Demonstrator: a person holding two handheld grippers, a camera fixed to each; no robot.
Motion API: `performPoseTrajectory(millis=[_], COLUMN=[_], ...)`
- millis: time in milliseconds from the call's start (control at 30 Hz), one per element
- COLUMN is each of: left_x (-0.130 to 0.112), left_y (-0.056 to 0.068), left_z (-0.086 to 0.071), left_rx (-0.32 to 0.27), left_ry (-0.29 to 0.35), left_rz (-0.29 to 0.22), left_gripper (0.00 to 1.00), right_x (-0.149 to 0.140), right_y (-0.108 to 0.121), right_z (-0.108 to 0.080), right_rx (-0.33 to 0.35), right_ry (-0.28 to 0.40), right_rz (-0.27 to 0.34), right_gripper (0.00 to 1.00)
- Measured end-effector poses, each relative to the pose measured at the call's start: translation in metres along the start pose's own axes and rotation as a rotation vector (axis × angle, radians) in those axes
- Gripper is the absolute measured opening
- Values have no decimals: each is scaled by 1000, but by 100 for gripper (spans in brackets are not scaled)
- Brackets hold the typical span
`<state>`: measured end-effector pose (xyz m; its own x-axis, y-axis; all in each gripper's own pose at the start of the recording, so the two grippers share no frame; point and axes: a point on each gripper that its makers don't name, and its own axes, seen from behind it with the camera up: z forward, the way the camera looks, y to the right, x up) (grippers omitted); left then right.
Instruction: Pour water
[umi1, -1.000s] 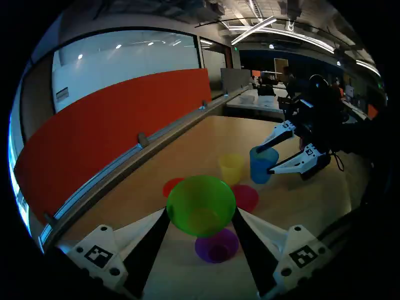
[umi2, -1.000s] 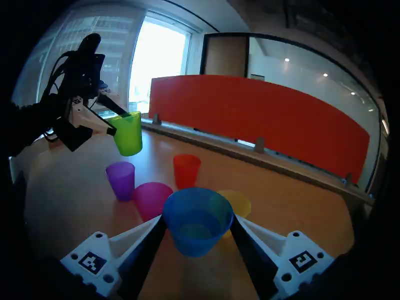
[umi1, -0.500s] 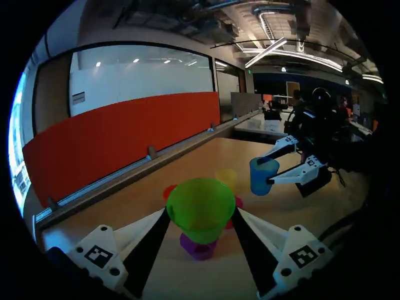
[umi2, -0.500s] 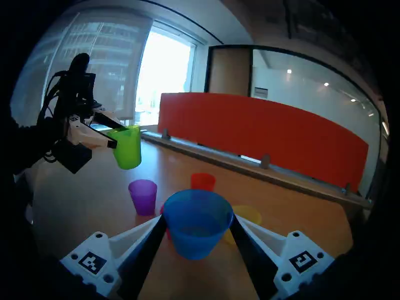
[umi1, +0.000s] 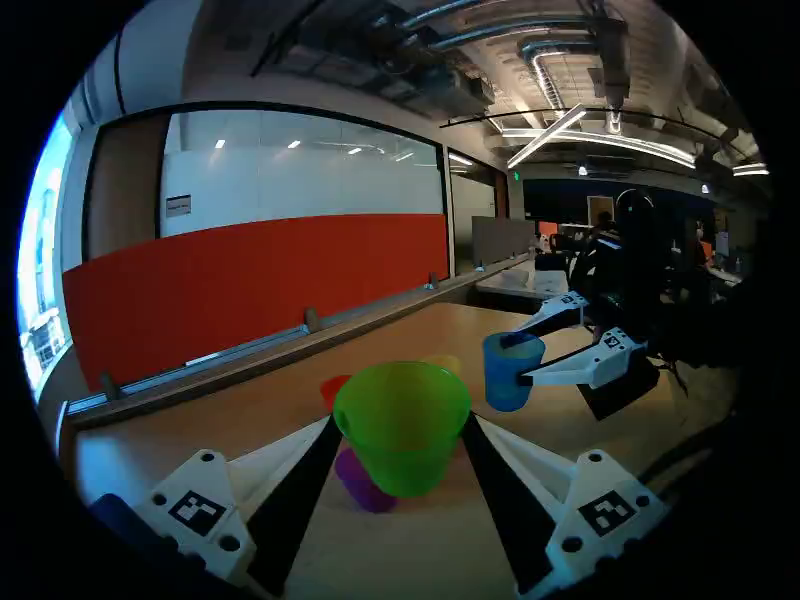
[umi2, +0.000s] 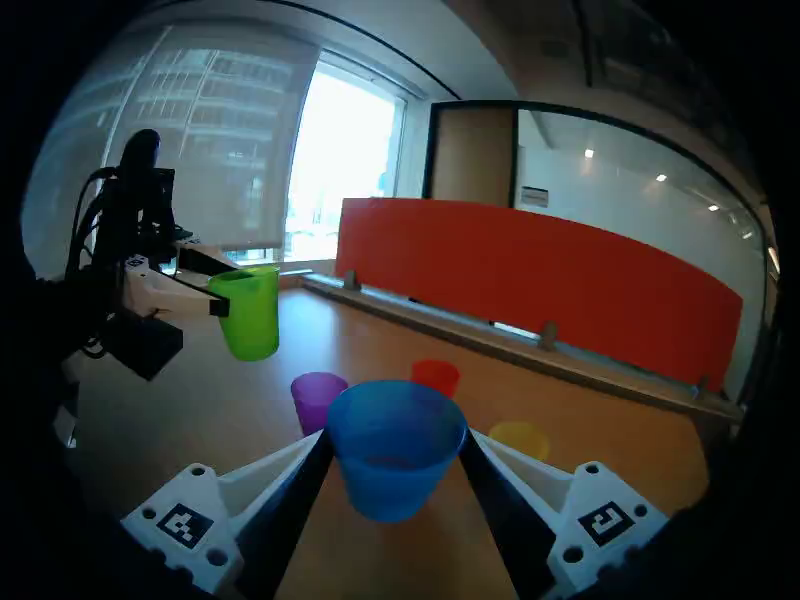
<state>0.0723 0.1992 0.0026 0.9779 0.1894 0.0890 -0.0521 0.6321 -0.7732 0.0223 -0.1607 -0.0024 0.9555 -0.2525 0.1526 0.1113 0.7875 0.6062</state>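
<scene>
Left gripper view: the left gripper (umi1: 401, 430) had both fingers pressed against the sides of the green cup (umi1: 402, 400), which sat upright between them with its open mouth towards the camera. We could not tell whether it held water. Just below and behind it stood a purple cup (umi1: 362, 488) on the wooden table (umi1: 270, 400). Farther off to the right, we noted the right gripper (umi1: 510, 362) clamped on the blue cup (umi1: 508, 372), roughly upright, clear of the tabletop and apart from the green one.

Right gripper view: the blue cup was pinched between both fingers, rim towards the lens; its contents were unclear. Beyond it on the table we logged the purple cup, a red cup (umi2: 436, 377) and a yellow cup (umi2: 520, 438), each standing apart. At left, the green cup hung above the table, nearly upright. An orange partition (umi2: 540, 270) ran along the table's far edge, with a bright window (umi2: 340, 160) behind.
</scene>
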Motion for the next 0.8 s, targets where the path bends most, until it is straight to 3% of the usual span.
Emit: performPoseTrajectory(millis=[200, 400, 600, 800], left_x=[-6, -10, -10, -12], left_y=[19, 29, 31, 32], left_z=[-10, -19, -28, -36], left_rx=[-4, 9, 30, 51], left_ry=[25, 51, 78, 87], left_rz=[-39, -83, -115, -114], left_gripper=[86, 86, 86, 86], right_x=[2, 6, 14, 18], right_y=[-13, -28, -40, -50], right_z=[2, 5, 8, 11], right_rx=[21, 41, 60, 76], right_ry=[7, 16, 30, 39], right_rz=[-16, -37, -53, -65], right_gripper=[91, 91, 91, 91])
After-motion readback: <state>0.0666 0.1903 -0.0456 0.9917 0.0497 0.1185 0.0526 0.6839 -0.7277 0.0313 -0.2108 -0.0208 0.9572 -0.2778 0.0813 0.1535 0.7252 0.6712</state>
